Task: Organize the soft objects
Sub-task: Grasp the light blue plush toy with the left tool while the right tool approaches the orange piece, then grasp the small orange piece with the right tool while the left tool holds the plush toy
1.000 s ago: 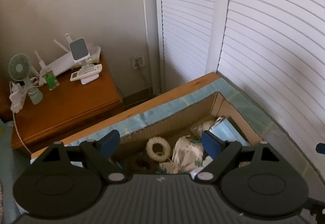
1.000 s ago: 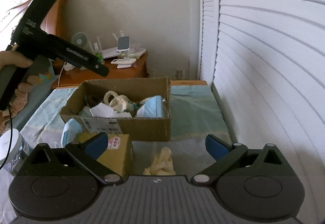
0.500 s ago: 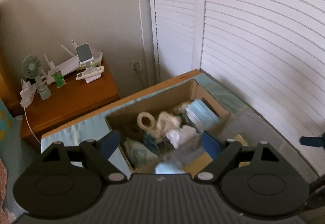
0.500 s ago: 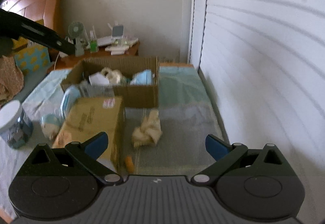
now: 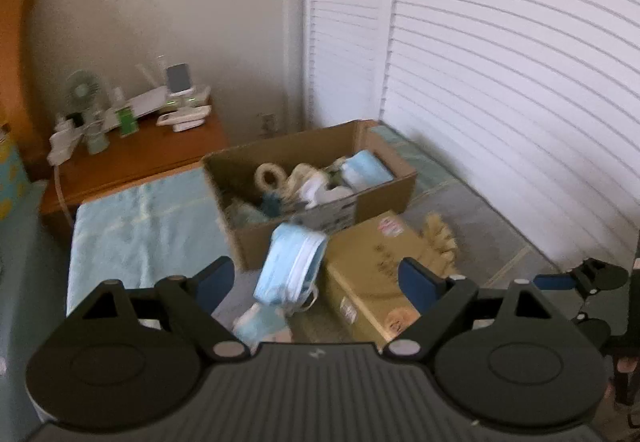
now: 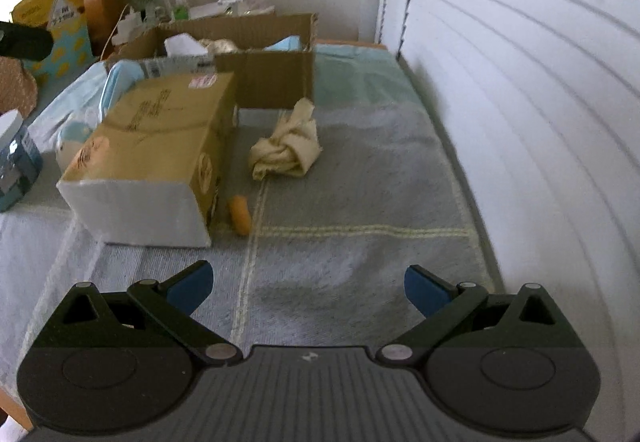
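Note:
An open cardboard box (image 5: pixel 384 197) (image 6: pixel 272 77) at the back of the table holds several soft things: a cream ring (image 5: pixel 269 177), pale cloths and a blue mask pack. A stack of blue face masks (image 5: pixel 291 266) leans against its front. A knotted cream cloth (image 6: pixel 289 146) (image 5: pixel 439 238) lies on the grey mat to the right of a closed yellow carton (image 6: pixel 156 137) (image 5: pixel 376 274). My left gripper (image 5: pixel 317 282) is open, back from the masks. My right gripper (image 6: pixel 307 286) is open and empty, low over the mat, short of the cloth.
A small orange object (image 6: pixel 239 214) lies beside the carton's corner. A jar with a white lid (image 6: pixel 14 157) stands at the left edge. White louvred doors (image 6: pixel 520 89) run along the right side. A wooden bedside table (image 5: pixel 132 157) with a fan and gadgets stands behind.
My left gripper has pulled back from over the open box, bringing the masks and carton into view. My right gripper has sunk toward the mat and drawn back, with the cloth now further ahead.

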`<state>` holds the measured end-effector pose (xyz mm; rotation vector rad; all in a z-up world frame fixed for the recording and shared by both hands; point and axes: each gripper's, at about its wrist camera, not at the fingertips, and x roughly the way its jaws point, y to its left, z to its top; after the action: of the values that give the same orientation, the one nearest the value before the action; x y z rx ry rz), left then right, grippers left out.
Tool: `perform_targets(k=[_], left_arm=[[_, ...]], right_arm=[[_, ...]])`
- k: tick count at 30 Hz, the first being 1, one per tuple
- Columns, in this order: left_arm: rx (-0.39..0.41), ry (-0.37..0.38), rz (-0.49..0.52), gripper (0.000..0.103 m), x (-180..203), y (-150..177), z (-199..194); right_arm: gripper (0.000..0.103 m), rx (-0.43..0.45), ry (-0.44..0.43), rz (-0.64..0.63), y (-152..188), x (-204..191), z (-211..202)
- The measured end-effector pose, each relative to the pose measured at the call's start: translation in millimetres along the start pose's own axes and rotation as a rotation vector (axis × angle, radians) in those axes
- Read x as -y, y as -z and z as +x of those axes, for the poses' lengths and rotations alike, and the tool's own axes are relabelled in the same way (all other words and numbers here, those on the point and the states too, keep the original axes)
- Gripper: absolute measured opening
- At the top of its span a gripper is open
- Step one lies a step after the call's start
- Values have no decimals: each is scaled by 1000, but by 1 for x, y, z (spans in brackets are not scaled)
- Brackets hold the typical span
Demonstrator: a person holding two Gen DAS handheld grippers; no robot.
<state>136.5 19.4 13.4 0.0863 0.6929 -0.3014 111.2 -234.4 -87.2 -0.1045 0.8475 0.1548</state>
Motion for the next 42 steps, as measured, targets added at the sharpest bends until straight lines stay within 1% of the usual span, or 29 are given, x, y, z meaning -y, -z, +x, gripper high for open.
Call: perform_targets(k=[3, 5, 8, 12, 18, 21, 24, 26, 28, 33, 35, 37, 42], left_arm=[[-19, -14, -51, 89, -4, 13, 2], [-24, -27, -76, 89, -7, 20, 4], [-44, -52, -69, 89, -9, 28, 11], [-89, -55, -56, 89, -15, 33, 24], [-131, -80, 14, 89, -19, 31, 45], [-158, -84, 33, 86, -20, 30, 57], [-178, -76, 36, 81, -23, 30, 67], [-193, -76, 32, 71, -24, 31, 74], [-208, -74, 20, 66, -26, 32, 79], [-221, -68, 15, 63, -26, 32, 87], [-228, -59, 18, 53, -26, 32, 88], [-240, -55, 24, 47, -25, 32, 90], [-241, -42, 28, 46, -21, 32, 85]], right_arm=[[103, -32, -3, -25, 2, -4, 8], [103, -24, -13, -35, 2, -5, 8], [103, -27, -22, -37, 2, -4, 9], [103, -25, -25, -41, 2, -3, 9], [103, -20, -20, -34, 3, -4, 9], [103, -20, -20, -35, 2, -4, 9], [103, -15, -21, -37, 4, -5, 9], [103, -8, -22, -38, 5, -4, 8], [103, -2, -22, -38, 6, -4, 8], [103, 11, -25, -40, 7, -4, 7], [103, 16, -24, -39, 8, -3, 7], [103, 20, -24, -38, 8, -4, 7], [103, 27, -22, -35, 9, -4, 6]])
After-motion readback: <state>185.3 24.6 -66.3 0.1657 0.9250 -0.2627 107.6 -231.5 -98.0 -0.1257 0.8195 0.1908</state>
